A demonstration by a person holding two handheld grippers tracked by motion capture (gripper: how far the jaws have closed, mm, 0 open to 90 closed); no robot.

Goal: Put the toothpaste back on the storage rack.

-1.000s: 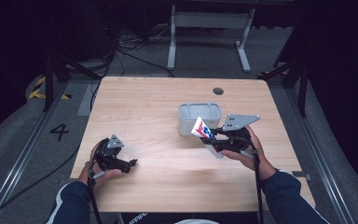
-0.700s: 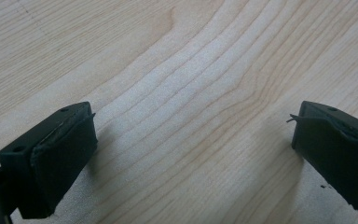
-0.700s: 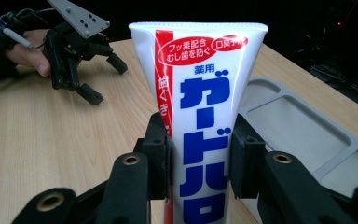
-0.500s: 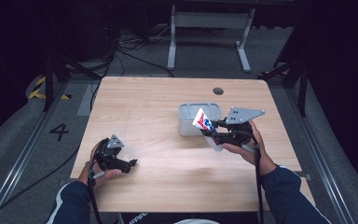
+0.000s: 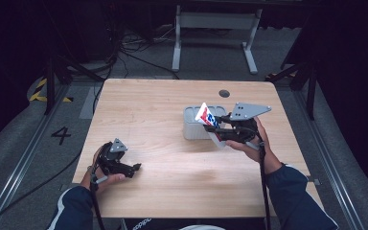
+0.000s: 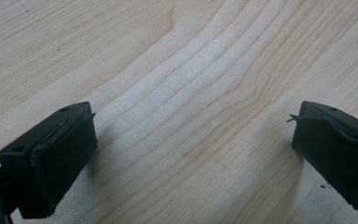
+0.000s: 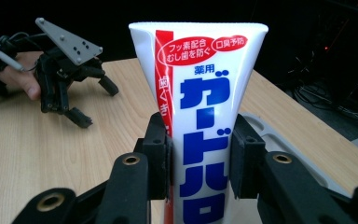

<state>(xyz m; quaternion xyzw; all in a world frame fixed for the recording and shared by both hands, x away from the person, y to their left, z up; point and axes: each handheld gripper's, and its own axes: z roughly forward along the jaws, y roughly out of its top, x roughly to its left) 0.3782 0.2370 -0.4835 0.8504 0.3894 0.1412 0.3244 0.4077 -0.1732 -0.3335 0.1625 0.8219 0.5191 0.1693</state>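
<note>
Currently we note the right gripper (image 7: 200, 158) clamped on a white toothpaste tube (image 7: 200, 121), held over the grey tray's (image 5: 191, 125) 3 o'clock edge. Tube print reads "薬用" and "口臭予防" above large blue katakana. Left gripper (image 5: 133, 168) rests unclenched at the table's (image 5: 172, 191) 8 o'clock.

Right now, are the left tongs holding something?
No, the left tongs stand open over the bare table, with nothing between them.
</note>
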